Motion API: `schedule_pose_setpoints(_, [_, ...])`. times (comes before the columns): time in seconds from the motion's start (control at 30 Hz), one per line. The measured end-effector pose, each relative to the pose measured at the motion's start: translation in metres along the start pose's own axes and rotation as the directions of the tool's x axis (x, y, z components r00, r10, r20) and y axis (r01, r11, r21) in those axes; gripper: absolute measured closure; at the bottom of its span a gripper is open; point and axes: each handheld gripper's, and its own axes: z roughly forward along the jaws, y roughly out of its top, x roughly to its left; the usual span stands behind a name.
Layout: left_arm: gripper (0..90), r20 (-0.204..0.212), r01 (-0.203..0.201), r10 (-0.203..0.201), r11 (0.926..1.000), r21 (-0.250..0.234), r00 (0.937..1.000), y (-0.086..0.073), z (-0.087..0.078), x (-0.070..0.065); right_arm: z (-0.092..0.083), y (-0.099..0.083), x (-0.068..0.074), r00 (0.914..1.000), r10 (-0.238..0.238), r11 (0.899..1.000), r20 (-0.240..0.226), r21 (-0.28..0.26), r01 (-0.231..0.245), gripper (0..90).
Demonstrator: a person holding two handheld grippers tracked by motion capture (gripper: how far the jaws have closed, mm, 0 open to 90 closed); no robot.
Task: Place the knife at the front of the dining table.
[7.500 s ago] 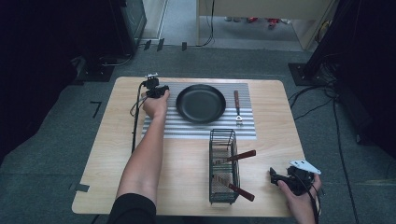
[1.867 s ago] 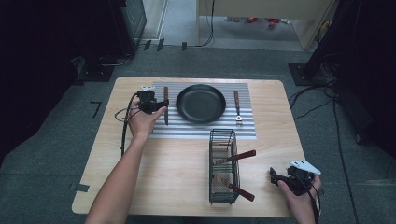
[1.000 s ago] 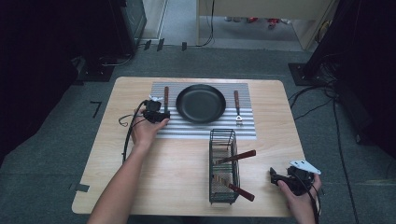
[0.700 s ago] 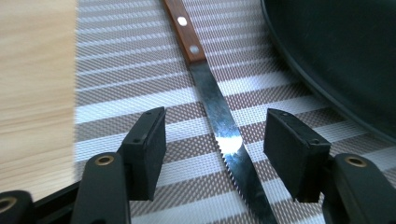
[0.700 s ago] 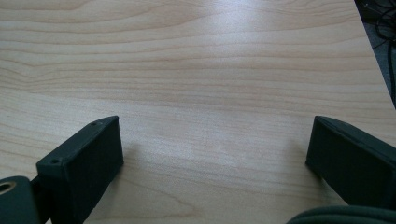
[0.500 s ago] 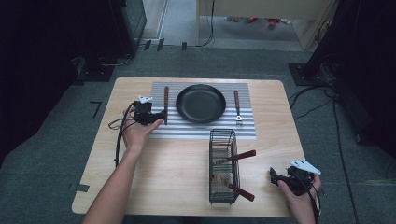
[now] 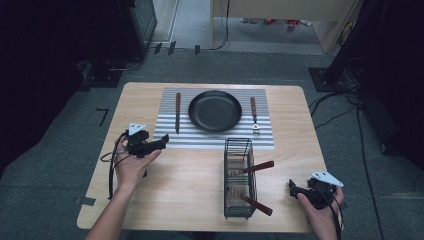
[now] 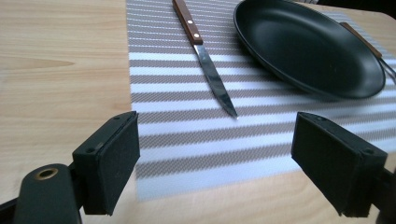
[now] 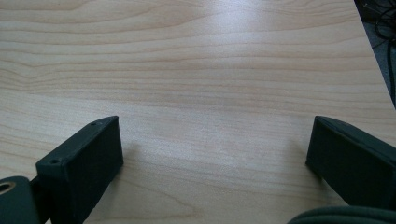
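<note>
A: Quickly, step in hand?

B: Laying a place setting, by the look of it. Knife part, tail end.

A: Where's the knife?

B: Seeing the knife (image 7: 177, 112) flat on the striped placemat (image 7: 215, 141), just left of the black plate (image 7: 215, 110) and apart from it. Handle away, blade tip toward the near edge.

A: Left claw?

B: Seeing the left gripper (image 7: 162, 142) spread wide, just been opening, nothing between the pads. Hovering by the mat's near-left corner, aimed toward the knife tip, not touching it.

A: Right one?

B: Seeing the right gripper (image 7: 291, 186) spread as well, empty. Parked low at the near-right corner of the table (image 7: 190, 195), bare wood ahead of it.

A: Anything else laid?

B: Fork (image 7: 254, 112) on the mat, right of the plate. Two wooden-handled utensils (image 7: 257, 166) poking out of the wire basket (image 7: 227, 170), which stands just on the near side of the mat. Can't tell what kind.

A: Progress, then?

B: Judging the knife as placed and let go. Basket not yet emptied.

A: Next move?

B: Probably fetching another piece from the basket. Calls for swinging over to a protruding handle, keeping the claw wide until astride it, then pinching across the wood and drawing it out clear of the wires without tipping the basket.
</note>
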Motion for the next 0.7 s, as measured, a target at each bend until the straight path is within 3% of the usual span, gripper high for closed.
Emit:
schedule_pose_setpoints(0.27, [10.2,-0.033,0.012,-0.013,0.9999,-0.004,0.9994,-0.028,-0.031,0.013,0.0,0.0,0.0,1.0,-0.004,1.0,-0.003,0.0,0.004,3.3])
schedule_pose_setpoints(0.33, [8.9,-0.077,0.013,-0.013,0.9999,0.002,0.997,-0.035,-0.036,0.018,0.0,0.0,0.0,1.0,-0.004,1.0,-0.003,0.0,0.004,3.3])
schedule_pose_setpoints(0.43, [7.9,-0.1,0.015,-0.015,0.9999,0.003,0.9948,-0.046,-0.045,0.028,0.0,0.0,0.0,1.0,-0.003,1.0,-0.003,0.0,0.003,3.3])
schedule_pose_setpoints(0.57, [7.9,-0.123,0.031,-0.027,0.9991,0.028,0.992,-0.063,-0.055,0.039,0.0,0.0,0.0,1.0,-0.004,1.0,-0.003,0.0,0.004,3.3])
schedule_pose_setpoints(0.7, [7.9,-0.16,0.012,-0.001,0.9977,0.066,0.9871,-0.078,-0.061,0.045,0.0,0.0,0.0,1.0,-0.004,1.0,-0.003,0.001,0.004,3.3])
